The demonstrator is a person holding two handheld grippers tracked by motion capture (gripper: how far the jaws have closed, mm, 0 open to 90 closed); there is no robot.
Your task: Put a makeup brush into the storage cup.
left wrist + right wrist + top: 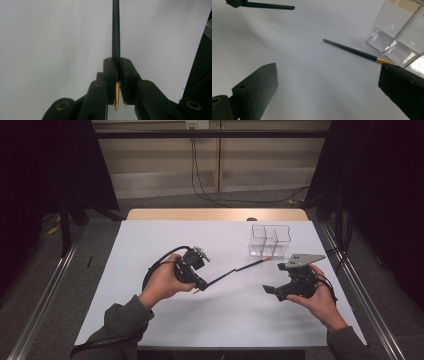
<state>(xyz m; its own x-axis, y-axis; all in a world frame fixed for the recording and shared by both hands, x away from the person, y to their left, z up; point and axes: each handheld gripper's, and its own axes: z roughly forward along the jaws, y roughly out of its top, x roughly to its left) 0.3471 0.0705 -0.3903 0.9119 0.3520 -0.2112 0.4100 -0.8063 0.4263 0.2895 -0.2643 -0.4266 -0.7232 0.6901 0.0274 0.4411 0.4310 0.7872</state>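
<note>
Between the open right tongs (325,87) lies a slim dark gold-ferruled brush (354,52); close squarely on its shaft, while the left tongs (117,82) grip another dark gold-tipped brush (116,37).

The table (150,310) lies bare at its near and left parts, while at the far right a clear box (269,240) stands with a pencil (252,265) lying just before it, between the two hand-held grippers.

place: a lab room for tests | clues: bare white table (150,320) under the tongs, metal rails (45,290) on the grey floor either side, black curtains (45,165) far beyond them, wall plug (196,124) with cables
</note>
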